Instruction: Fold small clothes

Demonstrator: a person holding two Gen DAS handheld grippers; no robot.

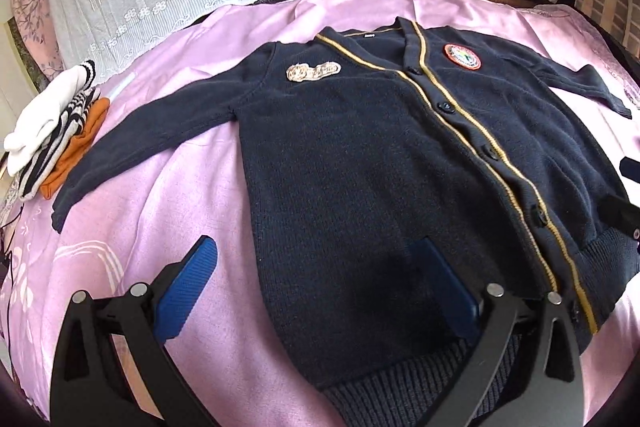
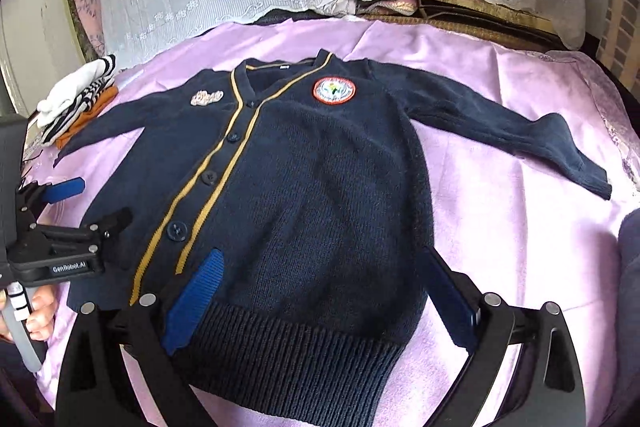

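Both grippers, left gripper (image 1: 316, 287) and right gripper (image 2: 320, 299), are gaping wide, gripping nothing, while you're hovering them over the navy cardigan's (image 2: 304, 179) near hem.

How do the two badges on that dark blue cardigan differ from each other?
The round patch is a circle with a red-orange rim and a colourful centre; the cream patch is an irregular, elongated shape in one pale colour. The round patch looks larger. Each sits on its own side of the yellow-striped button band. Both are on the cardigan's chest.
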